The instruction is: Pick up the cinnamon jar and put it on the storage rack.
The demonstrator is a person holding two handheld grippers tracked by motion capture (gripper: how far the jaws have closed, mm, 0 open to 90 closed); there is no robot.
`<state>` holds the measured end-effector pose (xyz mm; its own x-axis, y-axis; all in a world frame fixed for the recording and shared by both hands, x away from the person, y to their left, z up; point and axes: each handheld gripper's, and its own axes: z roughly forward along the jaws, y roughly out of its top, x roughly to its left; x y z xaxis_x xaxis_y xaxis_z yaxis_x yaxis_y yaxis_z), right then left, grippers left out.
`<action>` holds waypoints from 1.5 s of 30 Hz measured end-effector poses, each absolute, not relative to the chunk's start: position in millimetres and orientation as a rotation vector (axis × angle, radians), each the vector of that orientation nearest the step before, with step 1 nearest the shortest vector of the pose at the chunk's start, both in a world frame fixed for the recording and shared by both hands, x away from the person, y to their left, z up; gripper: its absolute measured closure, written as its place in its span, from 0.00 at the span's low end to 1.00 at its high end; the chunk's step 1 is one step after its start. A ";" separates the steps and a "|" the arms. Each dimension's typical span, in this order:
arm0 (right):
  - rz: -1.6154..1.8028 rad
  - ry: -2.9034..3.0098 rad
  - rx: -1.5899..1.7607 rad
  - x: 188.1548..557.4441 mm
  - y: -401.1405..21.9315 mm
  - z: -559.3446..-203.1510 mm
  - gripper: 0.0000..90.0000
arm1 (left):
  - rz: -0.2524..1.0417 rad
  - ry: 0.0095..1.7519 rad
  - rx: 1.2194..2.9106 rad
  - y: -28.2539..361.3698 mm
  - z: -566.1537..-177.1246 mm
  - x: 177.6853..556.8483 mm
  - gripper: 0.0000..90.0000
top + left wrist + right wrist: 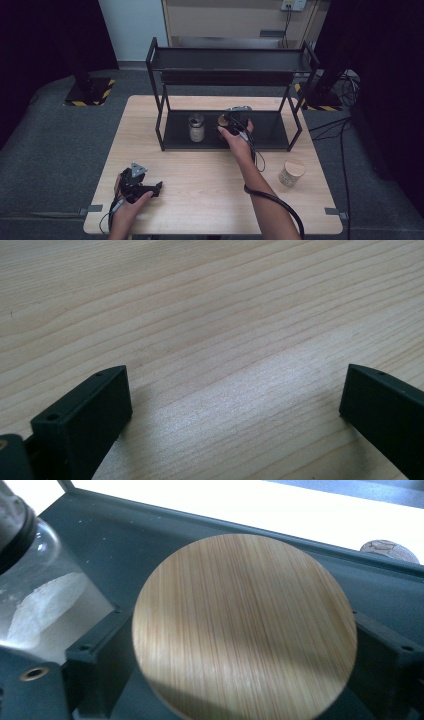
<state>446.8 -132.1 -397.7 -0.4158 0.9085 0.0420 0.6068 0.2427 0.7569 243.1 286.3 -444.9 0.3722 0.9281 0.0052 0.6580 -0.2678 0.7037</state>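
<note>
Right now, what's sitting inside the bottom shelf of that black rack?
In the bottom shelf stand a clear jar with white contents and a wooden-lidded jar, which sits between the right gripper's jaws. The lid hides that jar's contents.

Dim surroundings, evenly lit table (200,195), soft focus close up.

Dark at upper left and right of the high view. Pale sheen across mid-frame wood in the left gripper view, shadow beside the near jaw. Blown-out white along the top of the right gripper view, broad shadow over the lower part of the slightly blurred bamboo lid (244,625).
</note>
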 end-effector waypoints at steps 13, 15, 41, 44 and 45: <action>1.028 2.128 1.342 428.1 -146.9 -383.4 0.05 | 0.567 1.364 2.020 286.2 -444.9 243.0 0.00; 1.036 2.132 1.332 424.5 -149.4 -380.5 0.05 | 0.567 1.364 2.020 286.2 -444.9 243.0 0.00; 1.098 2.173 1.257 384.0 -176.4 -353.7 0.05 | 0.568 1.364 2.021 286.2 -444.9 243.0 0.00; 1.105 2.179 1.249 378.4 -180.3 -352.4 0.05 | 0.568 1.364 2.021 286.2 -444.9 243.0 0.00; 1.110 2.178 1.248 376.5 -182.4 -352.1 0.05 | 0.568 1.364 2.021 286.2 -444.9 243.0 0.00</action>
